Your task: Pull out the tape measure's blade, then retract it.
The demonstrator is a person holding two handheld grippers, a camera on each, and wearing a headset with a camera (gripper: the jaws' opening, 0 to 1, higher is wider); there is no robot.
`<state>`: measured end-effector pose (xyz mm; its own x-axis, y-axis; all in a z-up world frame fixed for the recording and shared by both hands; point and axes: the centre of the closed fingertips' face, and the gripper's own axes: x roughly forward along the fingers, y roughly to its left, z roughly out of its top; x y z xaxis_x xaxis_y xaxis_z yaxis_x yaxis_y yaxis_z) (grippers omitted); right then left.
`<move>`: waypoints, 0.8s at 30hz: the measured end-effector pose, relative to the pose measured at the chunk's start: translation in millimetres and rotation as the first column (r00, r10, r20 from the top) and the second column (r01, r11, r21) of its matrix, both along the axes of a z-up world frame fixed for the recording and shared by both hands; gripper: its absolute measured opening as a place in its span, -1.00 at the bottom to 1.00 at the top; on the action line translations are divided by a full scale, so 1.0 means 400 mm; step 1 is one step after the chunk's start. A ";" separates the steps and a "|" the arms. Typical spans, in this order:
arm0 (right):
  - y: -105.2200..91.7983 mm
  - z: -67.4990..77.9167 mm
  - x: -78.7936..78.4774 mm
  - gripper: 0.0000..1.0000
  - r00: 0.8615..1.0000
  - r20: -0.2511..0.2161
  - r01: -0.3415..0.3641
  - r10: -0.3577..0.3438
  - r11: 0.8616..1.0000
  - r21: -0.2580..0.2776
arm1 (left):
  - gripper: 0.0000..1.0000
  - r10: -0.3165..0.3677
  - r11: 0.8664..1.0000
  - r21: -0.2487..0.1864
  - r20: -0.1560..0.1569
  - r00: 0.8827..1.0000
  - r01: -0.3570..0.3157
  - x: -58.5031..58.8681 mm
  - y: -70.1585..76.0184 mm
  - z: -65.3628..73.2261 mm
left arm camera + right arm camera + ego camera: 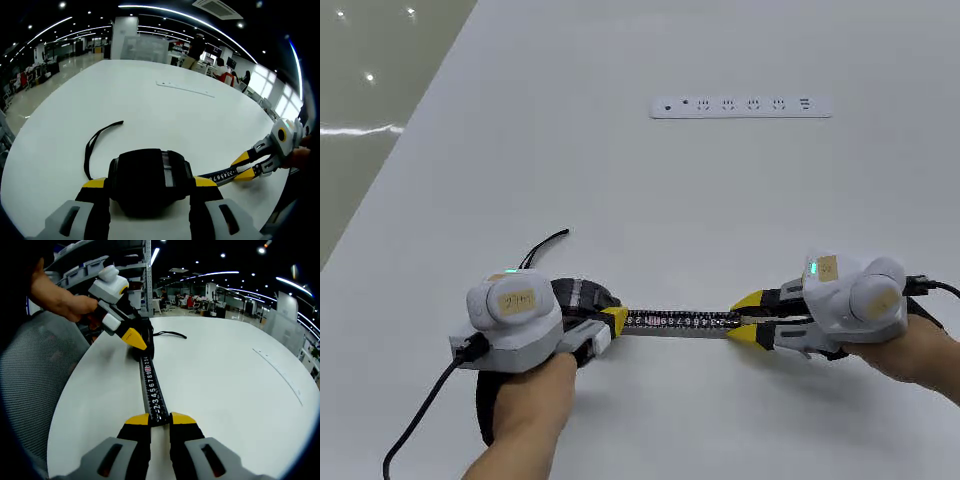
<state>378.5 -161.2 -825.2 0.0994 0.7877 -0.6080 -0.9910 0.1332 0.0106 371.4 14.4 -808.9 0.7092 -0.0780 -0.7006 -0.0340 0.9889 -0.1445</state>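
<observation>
**tape_q:** which way is the tape measure being pointed here?

**bench_lurker:** The black tape measure (588,296) is being kept over the near part of the white table (620,180), well in from its left edge. Its blade (680,320) is being stretched straight out toward the person's right. The long axis is running side to side, roughly parallel to the power strip (740,107) lying up toward the far edge. The low numbers are being shown at the right end, climbing toward the case. Whether the case is being rested on the table or held just above it can't be told tbh.

**tape_q:** counts?

**bench_lurker:** One tape measure, one blade, one power strip, two grippers, two hands. One black strap (542,245) is also being trailed from the case toward the far edge.

**tape_q:** and the poses?

**bench_lurker:** The left gripper (150,184) is being held level by the left hand (535,390), with its jaws being squeezed against both sides of the case. The right gripper (160,418) is being aimed back at it by the right hand (910,350), yellow-tipped jaws being pinched on the blade's end. Both are being kept low and facing each other, with the blade spanning the gap.
</observation>
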 end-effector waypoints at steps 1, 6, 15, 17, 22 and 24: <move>0.001 0.000 0.002 -0.76 1.000 0.000 0.000 0.000 1.000 0.000 | 0.21 0.000 1.000 -0.001 0.000 1.000 0.000 0.000 0.000 0.000; 0.005 -0.002 0.003 -0.76 1.000 -0.002 -0.001 0.001 1.000 0.001 | 0.21 0.000 1.000 -0.003 -0.002 1.000 0.000 0.001 -0.002 0.000; 0.024 -0.002 0.000 -0.76 1.000 -0.006 -0.003 0.003 1.000 0.009 | 0.22 -0.002 1.000 -0.008 -0.005 1.000 0.002 0.000 -0.006 0.000; 0.032 -0.002 -0.002 -0.76 1.000 -0.008 -0.005 0.005 1.000 0.011 | 0.22 -0.002 1.000 -0.009 -0.005 1.000 0.002 0.000 -0.006 0.001; 0.049 -0.001 -0.004 -0.76 1.000 -0.009 -0.009 0.009 1.000 0.014 | 0.22 -0.002 1.000 -0.011 -0.006 1.000 0.002 0.000 -0.006 0.000; 0.058 -0.001 -0.006 -0.76 1.000 -0.011 -0.011 0.011 1.000 0.015 | 0.22 -0.003 1.000 -0.011 -0.007 1.000 0.003 0.000 -0.005 0.000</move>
<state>376.1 -137.8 -825.6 0.0842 0.7977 -0.5971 -0.9922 0.1222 0.0234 371.2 12.2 -808.7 0.7044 -0.0879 -0.7043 -0.0322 0.9873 -0.1554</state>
